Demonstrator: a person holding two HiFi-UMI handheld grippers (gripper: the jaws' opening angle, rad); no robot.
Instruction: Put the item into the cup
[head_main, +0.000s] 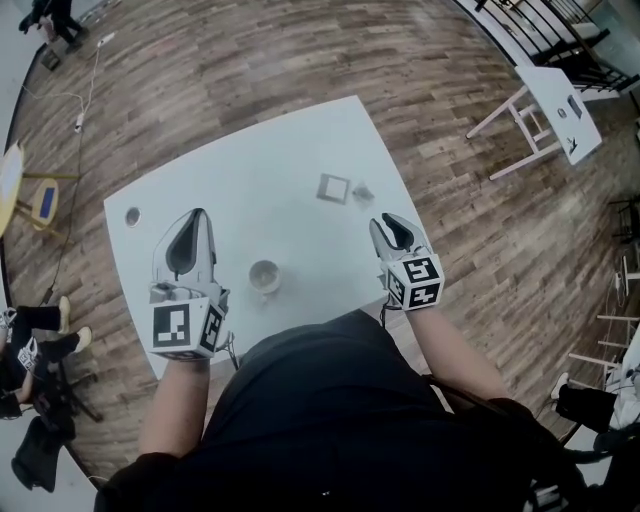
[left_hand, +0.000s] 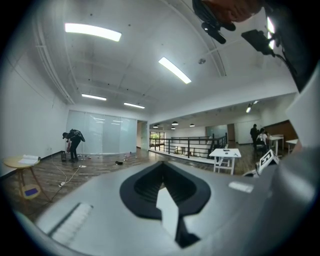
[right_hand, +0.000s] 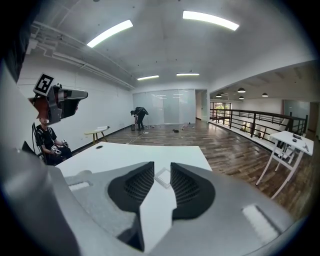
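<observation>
Though in view, item (head_main: 363, 191) indistinct.

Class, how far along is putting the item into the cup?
Done: nothing; the square item lies on the table, apart from the cup. In hand: nothing; the right gripper open and empty, the left gripper shut. Left: grasp the item, drop it in.

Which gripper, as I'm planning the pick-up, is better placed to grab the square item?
Right. The right gripper sits nearer the square item, its fingers are apart, and its view frames the item between them. The left gripper is shut, farther off.
</observation>
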